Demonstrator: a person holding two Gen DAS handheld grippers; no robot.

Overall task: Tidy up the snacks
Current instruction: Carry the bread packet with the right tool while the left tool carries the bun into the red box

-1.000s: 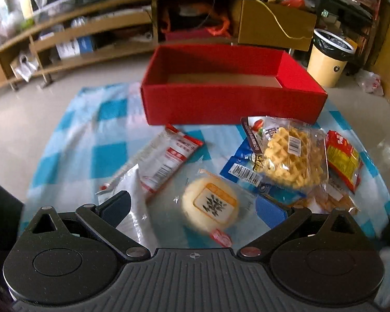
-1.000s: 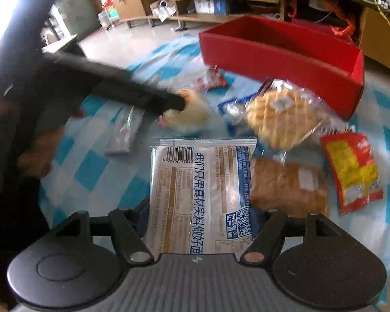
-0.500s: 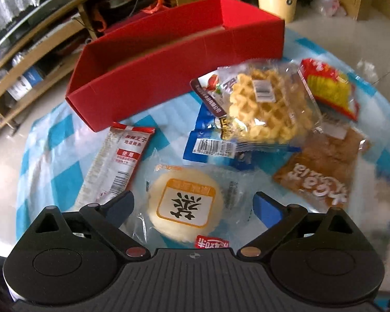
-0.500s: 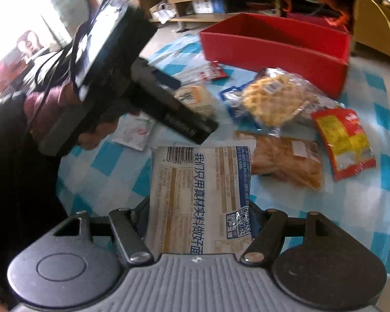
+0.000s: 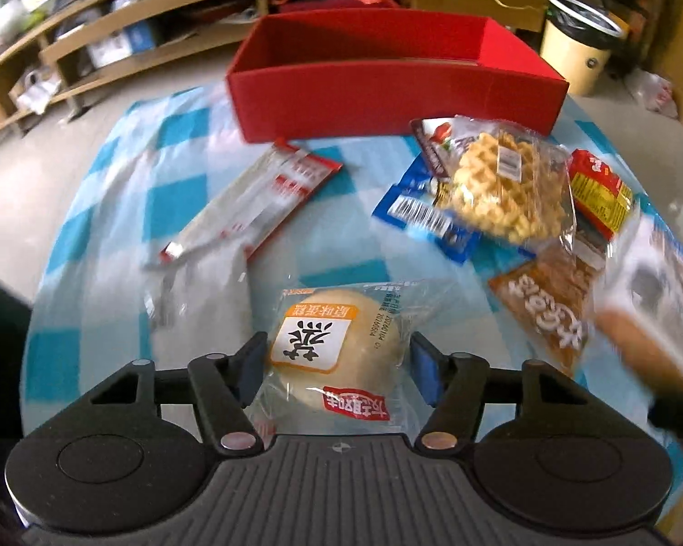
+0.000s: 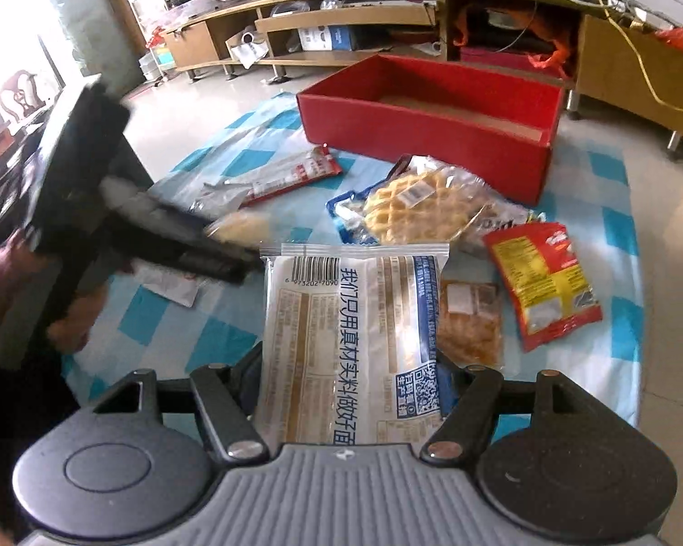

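Box (image 5: 387,95) behind snacks on cloth (image 5: 114,209); waffle pack (image 5: 505,191) right of stick pack (image 5: 250,200).

The left gripper (image 5: 339,359) has dropped from hovering wide over the snacks and its jaws have just been closing around the round cake packet (image 5: 337,355), which now sits between the blue pads (image 5: 421,371), its wrapper edges touching them.

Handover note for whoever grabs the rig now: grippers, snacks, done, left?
Left gripper: jaws just closing around the wrapped bun; grip unconfirmed.
Right gripper: shut on the white bread packet, held above the cloth.
Red box: looks empty.
Waffle, red-yellow bag, brown snack and long red-white pack lie on the checked cloth.
Done: nothing boxed. Left: everything.
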